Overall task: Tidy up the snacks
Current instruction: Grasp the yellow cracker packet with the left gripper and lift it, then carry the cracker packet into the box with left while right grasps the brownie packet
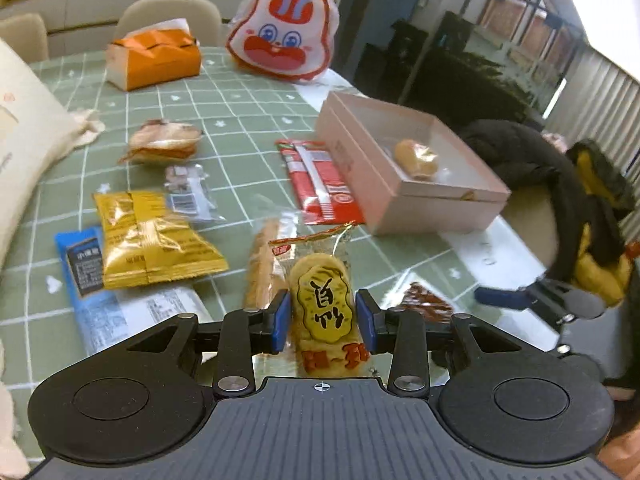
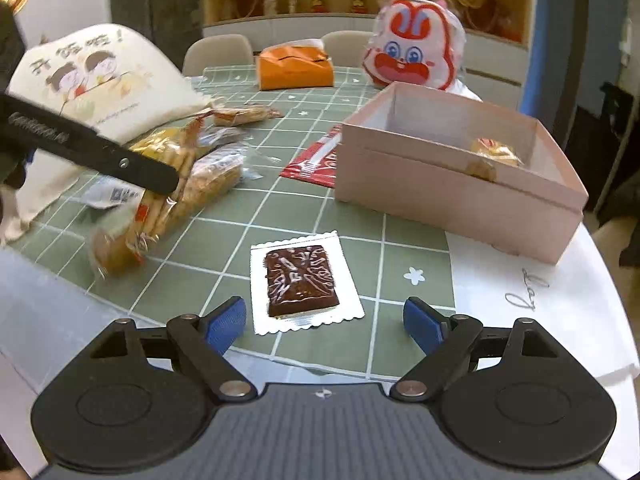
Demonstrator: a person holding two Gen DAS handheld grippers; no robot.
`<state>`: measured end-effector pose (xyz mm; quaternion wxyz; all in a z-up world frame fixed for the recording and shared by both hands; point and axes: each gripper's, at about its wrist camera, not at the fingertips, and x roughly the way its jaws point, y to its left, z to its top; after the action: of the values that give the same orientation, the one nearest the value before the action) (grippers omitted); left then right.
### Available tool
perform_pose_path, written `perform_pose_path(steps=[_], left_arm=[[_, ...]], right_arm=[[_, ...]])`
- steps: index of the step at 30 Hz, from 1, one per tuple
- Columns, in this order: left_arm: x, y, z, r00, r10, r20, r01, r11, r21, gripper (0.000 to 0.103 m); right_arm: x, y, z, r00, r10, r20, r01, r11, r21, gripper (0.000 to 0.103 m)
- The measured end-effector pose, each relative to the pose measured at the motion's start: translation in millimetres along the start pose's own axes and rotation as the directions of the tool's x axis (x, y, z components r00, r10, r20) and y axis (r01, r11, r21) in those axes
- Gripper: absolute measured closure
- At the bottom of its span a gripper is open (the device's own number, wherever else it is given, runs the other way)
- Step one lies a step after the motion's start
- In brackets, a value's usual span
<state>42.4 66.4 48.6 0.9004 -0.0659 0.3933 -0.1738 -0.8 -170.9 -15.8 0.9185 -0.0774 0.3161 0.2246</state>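
Observation:
My left gripper (image 1: pixel 323 322) is shut on a yellow rice-cracker packet (image 1: pixel 322 300) and holds it above the green checked table; the same packet shows in the right wrist view (image 2: pixel 160 196), blurred, under the left gripper's black finger. A pink open box (image 1: pixel 404 164) stands to the right with one wrapped bun (image 1: pixel 416 158) inside; it also shows in the right wrist view (image 2: pixel 460 172). My right gripper (image 2: pixel 324 322) is open, its fingers either side of a brown snack in a clear wrapper (image 2: pixel 302 282) lying on the table.
On the table lie a red packet (image 1: pixel 320 184), a yellow bag (image 1: pixel 152 240), a blue packet (image 1: pixel 84 272), a long biscuit pack (image 1: pixel 262 268) and small wrapped snacks (image 1: pixel 166 144). An orange tissue box (image 1: pixel 154 58) and a rabbit bag (image 1: pixel 284 30) stand at the back. A cloth bag (image 2: pixel 96 80) is at left.

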Motion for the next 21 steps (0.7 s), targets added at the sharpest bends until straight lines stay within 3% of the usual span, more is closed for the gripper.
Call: perform_pose_path(steps=[1, 3, 6, 10, 12, 21], left_arm=[[4, -5, -1, 1.0, 0.001, -0.008, 0.0, 1.0, 0.023, 0.063], [13, -17, -5, 0.999, 0.012, -0.033, -0.009, 0.997, 0.076, 0.063], [23, -32, -15, 0.996, 0.061, -0.066, -0.05, 0.985, 0.166, 0.063], [24, -36, -25, 0.994, 0.081, -0.071, -0.065, 0.977, 0.202, 0.061], [22, -38, -28, 0.993, 0.091, -0.071, -0.073, 0.973, 0.218, 0.061], [20, -53, -38, 0.993, 0.098, -0.068, -0.077, 0.963, 0.256, 0.062]], right_arm=[[0, 1, 1, 1.0, 0.003, 0.005, -0.003, 1.0, -0.004, 0.019], [0, 2, 6, 1.0, 0.016, 0.016, -0.016, 1.0, -0.004, 0.038], [7, 2, 14, 0.999, 0.042, 0.011, -0.042, 0.999, 0.003, 0.042], [18, 4, 17, 0.999, 0.049, -0.003, -0.049, 0.999, -0.005, 0.047], [17, 6, 17, 0.999, 0.037, -0.001, -0.037, 0.999, -0.025, 0.062], [-25, 5, 2, 0.999, 0.01, 0.045, -0.006, 0.997, -0.08, 0.064]])
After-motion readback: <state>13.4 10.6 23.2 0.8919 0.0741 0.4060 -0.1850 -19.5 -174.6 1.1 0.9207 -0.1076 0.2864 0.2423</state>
